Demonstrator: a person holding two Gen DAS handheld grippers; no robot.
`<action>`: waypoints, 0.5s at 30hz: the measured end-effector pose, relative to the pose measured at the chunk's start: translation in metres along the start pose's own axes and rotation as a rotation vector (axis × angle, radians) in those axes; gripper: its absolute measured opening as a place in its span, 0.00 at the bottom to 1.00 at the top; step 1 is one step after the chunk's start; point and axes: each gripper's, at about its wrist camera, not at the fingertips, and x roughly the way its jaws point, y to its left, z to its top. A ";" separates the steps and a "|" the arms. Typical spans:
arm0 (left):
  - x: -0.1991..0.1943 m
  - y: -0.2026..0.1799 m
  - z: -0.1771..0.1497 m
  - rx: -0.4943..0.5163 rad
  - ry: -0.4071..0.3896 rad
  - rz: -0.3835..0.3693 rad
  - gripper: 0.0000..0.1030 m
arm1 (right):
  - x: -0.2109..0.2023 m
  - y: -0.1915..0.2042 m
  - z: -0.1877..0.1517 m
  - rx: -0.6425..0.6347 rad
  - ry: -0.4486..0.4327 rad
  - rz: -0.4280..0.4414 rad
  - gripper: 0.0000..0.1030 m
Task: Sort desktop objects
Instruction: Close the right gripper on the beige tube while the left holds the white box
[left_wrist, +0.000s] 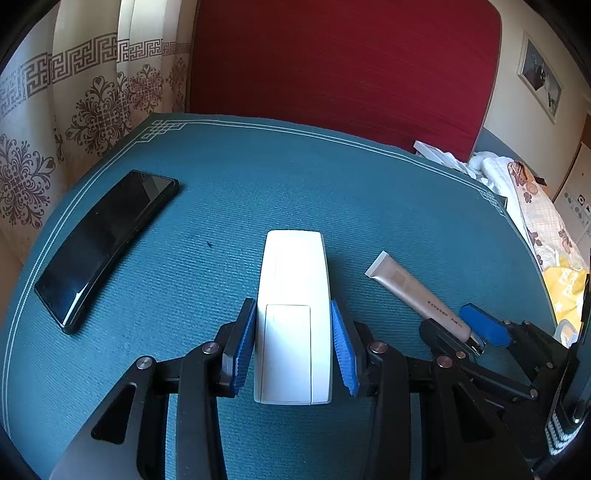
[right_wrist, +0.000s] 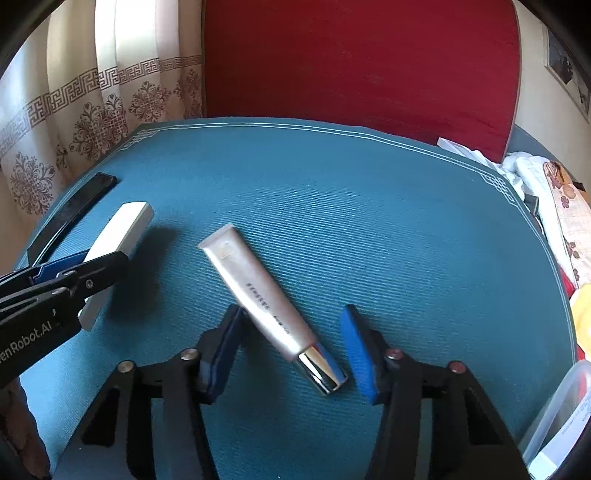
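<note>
A white remote-like box (left_wrist: 293, 317) lies back side up between the blue pads of my left gripper (left_wrist: 295, 347), which is shut on it; in the right wrist view the box (right_wrist: 122, 236) looks lifted off the mat. A beige cosmetic tube (right_wrist: 266, 299) with a chrome cap lies on the teal mat (right_wrist: 369, 221) between the spread fingers of my open right gripper (right_wrist: 291, 350), not touched by the pads. The tube (left_wrist: 417, 291) also shows in the left wrist view. A black phone (left_wrist: 107, 243) lies at the mat's left.
A red chair back (left_wrist: 343, 66) stands behind the table. Patterned curtains (left_wrist: 74, 110) hang at the left. Bedding and clothes (left_wrist: 535, 206) lie at the right. A clear plastic container (right_wrist: 561, 413) sits at the mat's right front edge.
</note>
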 end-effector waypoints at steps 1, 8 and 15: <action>0.000 0.000 0.000 -0.001 -0.001 -0.001 0.42 | -0.001 0.002 0.000 -0.006 0.000 0.001 0.43; -0.004 -0.001 0.000 -0.004 -0.008 -0.024 0.42 | -0.009 0.006 -0.006 0.013 0.019 0.034 0.25; -0.008 -0.005 -0.001 -0.008 -0.007 -0.058 0.41 | -0.021 -0.003 -0.014 0.113 0.026 0.063 0.24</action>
